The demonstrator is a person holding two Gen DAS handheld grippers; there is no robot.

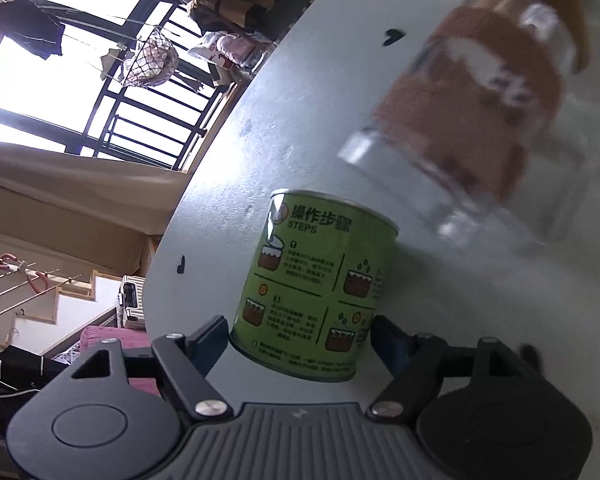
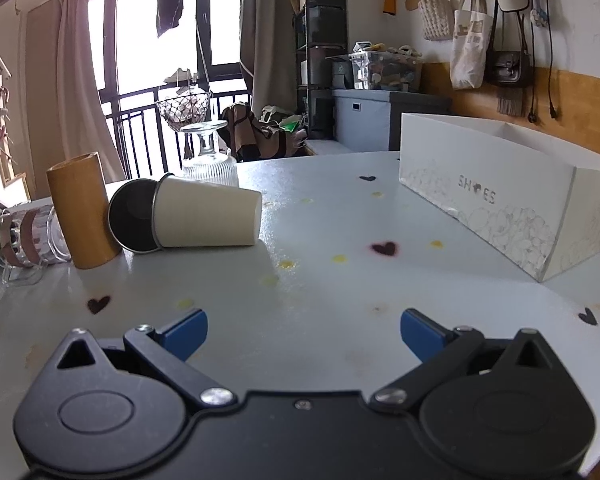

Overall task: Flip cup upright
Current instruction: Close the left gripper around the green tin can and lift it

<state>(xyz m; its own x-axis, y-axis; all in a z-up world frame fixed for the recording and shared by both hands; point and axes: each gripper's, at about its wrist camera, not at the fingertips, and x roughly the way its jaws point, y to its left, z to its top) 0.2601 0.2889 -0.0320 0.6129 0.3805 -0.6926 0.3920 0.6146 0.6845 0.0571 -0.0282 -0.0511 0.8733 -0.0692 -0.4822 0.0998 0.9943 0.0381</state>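
**Right gripper open and short of the tipped cup**

My right gripper [image 2: 304, 330] hangs low over the surface [image 2: 340, 280] with its blue pads spread wide and nothing between them. The cup [image 2: 208, 216], white paper, lies on its side well ahead and to the left, mouth turned left and base pointing right. A dark cup [image 2: 134, 218] lies tipped at its mouth, and the white one seems partly nested into it, though I cannot be sure. A bamboo cylinder [image 2: 82, 210] stands upright just beside that dark cup, with a ribbed glass piece [image 2: 210, 164] behind and a white box [image 2: 508, 204] well apart on the right.

My left gripper [image 1: 300, 338] sits open around the foot of a green can [image 1: 316, 284]; I cannot tell if the pads touch it. A blurred glass jar [image 1: 472, 120] is beyond.

My worry: thin paper crushes under a hard squeeze, a round wall may roll away, and lifting could drag the dark cup or knock the bamboo cylinder.
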